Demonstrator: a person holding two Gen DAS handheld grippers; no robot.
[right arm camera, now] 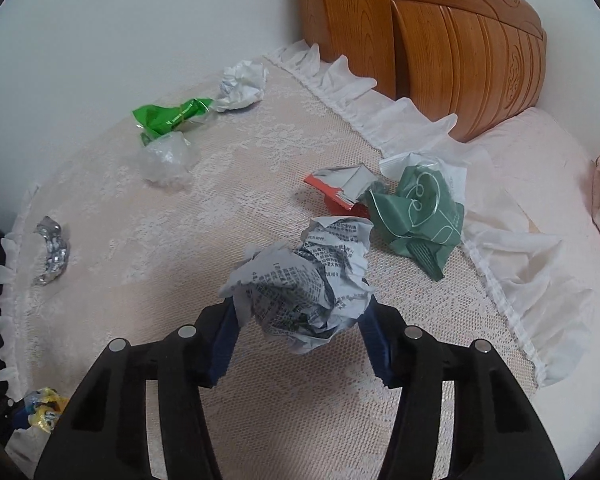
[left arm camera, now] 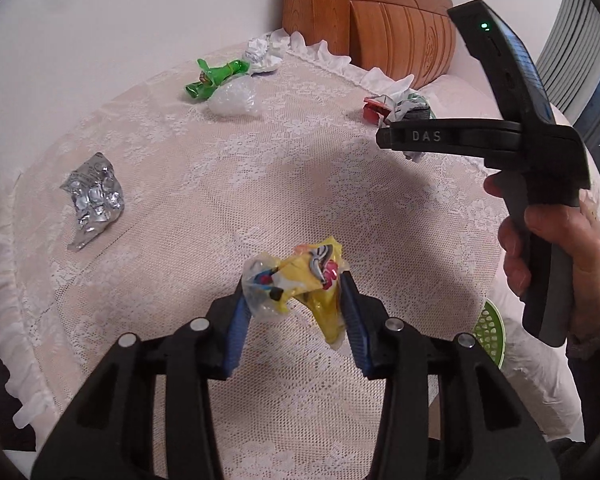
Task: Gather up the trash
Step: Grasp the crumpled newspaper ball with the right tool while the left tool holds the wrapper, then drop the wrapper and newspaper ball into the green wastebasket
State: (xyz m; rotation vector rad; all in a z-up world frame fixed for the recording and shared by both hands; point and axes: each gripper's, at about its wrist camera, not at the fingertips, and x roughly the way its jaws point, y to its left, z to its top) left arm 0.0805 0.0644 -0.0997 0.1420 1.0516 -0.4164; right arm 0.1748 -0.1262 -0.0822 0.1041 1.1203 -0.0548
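My left gripper (left arm camera: 296, 292) is shut on a crumpled yellow wrapper (left arm camera: 300, 280) and holds it above the lace-covered table (left arm camera: 260, 176). My right gripper (right arm camera: 300, 312) is shut on a crumpled printed paper ball (right arm camera: 304, 280), also above the table. The right gripper also shows in the left wrist view (left arm camera: 384, 138), at the right, held by a hand. The yellow wrapper also shows in the right wrist view (right arm camera: 46, 406), at the lower left. On the table lie a silver blister pack (left arm camera: 94, 196), a green wrapper (left arm camera: 214, 76), a clear plastic wad (left arm camera: 234, 100), white paper (right arm camera: 240, 86), a red-and-silver packet (right arm camera: 340, 188) and a dark green wrapper (right arm camera: 416, 216).
A carved wooden headboard (right arm camera: 440, 40) stands behind the table against a white wall. A pink bed (right arm camera: 540, 168) lies to the right. A green perforated basket rim (left arm camera: 490, 330) shows below the table's right edge. The table's frilled edge (left arm camera: 4, 300) runs along the left.
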